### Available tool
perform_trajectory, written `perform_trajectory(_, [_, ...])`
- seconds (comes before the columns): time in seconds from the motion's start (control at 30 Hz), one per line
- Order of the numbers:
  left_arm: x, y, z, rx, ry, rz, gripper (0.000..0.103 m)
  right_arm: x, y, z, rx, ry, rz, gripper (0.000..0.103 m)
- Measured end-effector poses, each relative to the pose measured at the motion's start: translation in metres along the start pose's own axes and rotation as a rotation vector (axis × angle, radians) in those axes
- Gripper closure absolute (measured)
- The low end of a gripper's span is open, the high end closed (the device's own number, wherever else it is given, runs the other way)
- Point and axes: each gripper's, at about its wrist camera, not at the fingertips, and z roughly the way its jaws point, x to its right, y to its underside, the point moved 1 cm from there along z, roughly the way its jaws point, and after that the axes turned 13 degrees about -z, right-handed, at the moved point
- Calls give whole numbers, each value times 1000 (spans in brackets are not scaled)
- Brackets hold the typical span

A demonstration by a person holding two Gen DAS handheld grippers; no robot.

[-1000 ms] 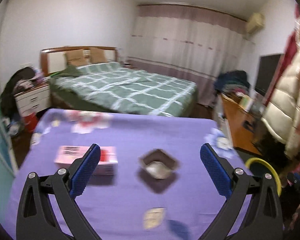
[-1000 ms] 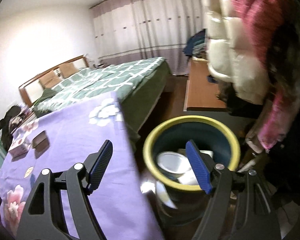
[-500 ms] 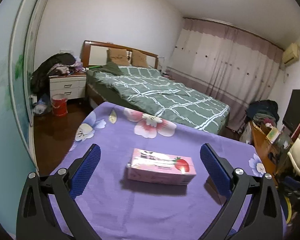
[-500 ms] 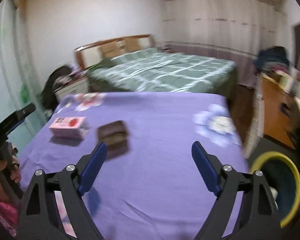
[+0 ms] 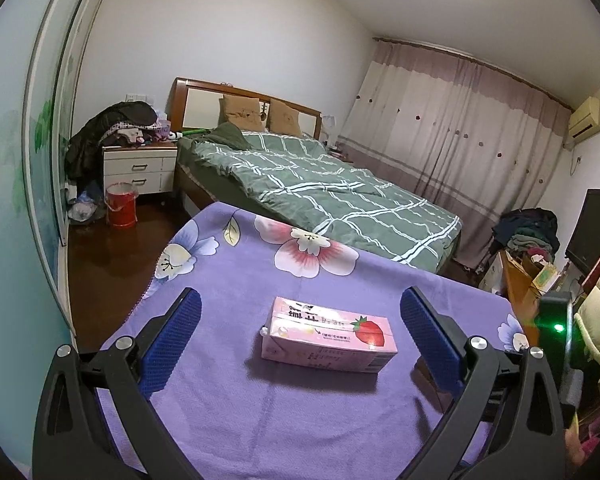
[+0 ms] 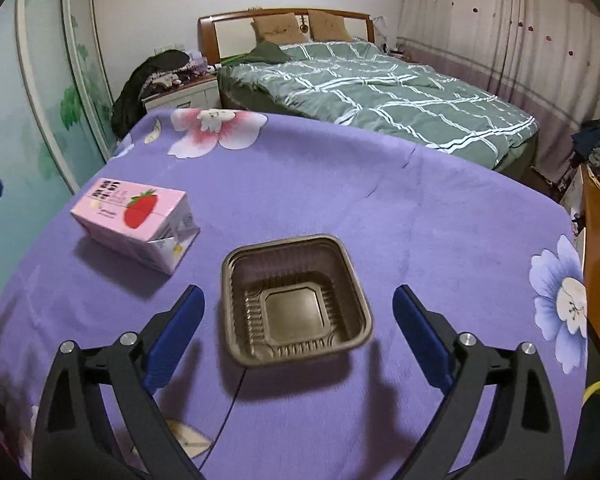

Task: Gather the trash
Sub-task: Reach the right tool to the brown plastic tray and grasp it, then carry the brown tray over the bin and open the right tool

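pink carton [image 5: 329, 334] with a strawberry print and dark lettering, lying flat on its broad side on the purple flowered cloth [image 5: 260, 412], long edge running across the left wrist view; one end flap [image 6: 176, 236] folded open and sticking out, seen from the right wrist view; otherwise uncrushed

brown plastic tray [image 6: 296, 300], square with rounded corners, ribbed inner walls and a flat square bottom, sitting upright with mouth up and nothing inside; placed on the same cloth, near the carton but apart from it, a strip of bare cloth between the two
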Motion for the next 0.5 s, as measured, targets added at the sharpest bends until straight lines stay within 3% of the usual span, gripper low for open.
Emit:
perform_trajectory(0.07, [0, 0, 0, -3, 1, 2, 5, 1, -2, 7, -25, -3, 2, 14])
perform_trajectory(0.17, [1, 1, 3, -12, 1, 4, 5, 2, -3, 17, -51, -33, 14, 33])
perform_trajectory(0.33, [3, 4, 4, -24, -2, 12, 5, 9, 4, 7, -30, -40, 44, 34])
perform_trajectory(0.5, [6, 8, 7, -39, -6, 30, 5, 24, 22, -30, 22, 15, 84, 34])
